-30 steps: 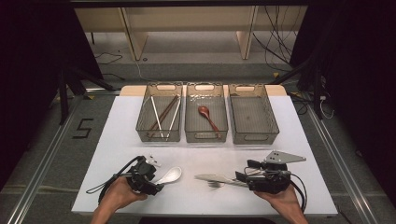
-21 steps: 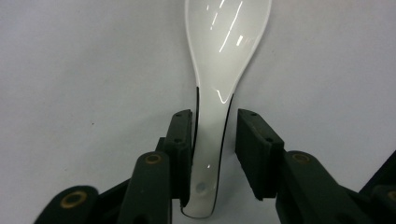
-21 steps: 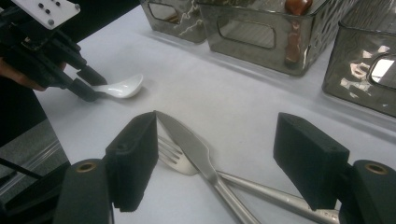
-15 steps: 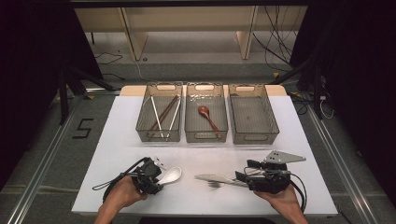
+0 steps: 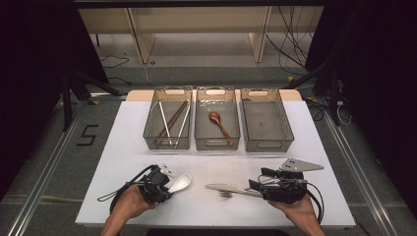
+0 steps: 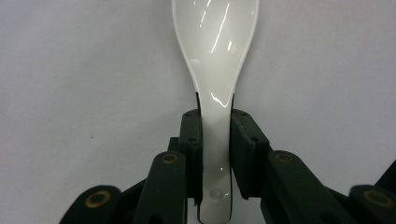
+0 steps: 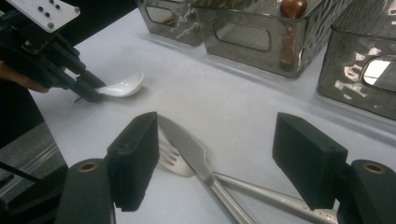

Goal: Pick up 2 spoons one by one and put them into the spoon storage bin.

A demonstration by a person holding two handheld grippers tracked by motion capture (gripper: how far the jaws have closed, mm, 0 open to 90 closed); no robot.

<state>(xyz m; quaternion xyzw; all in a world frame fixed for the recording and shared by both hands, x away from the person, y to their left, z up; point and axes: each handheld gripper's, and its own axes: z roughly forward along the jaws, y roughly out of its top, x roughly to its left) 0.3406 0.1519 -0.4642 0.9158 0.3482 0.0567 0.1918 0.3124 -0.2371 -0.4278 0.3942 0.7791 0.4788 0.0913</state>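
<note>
With the left gripper (image 6: 215, 140) having just closed its jaws on the white spoon's (image 6: 215, 56) handle, lift it level (the right gripper (image 7: 229, 161) gapes over knife (image 7: 187, 147) and fork (image 7: 173, 165)).

The high view looks forward and down from above the person's side, taking in the whole table (image 5: 123, 147). Each hand-held gripper camera sits close, low over the surface. All three views share the white spoon (image 5: 181, 182) (image 6: 215, 56) (image 7: 122, 86).
</note>
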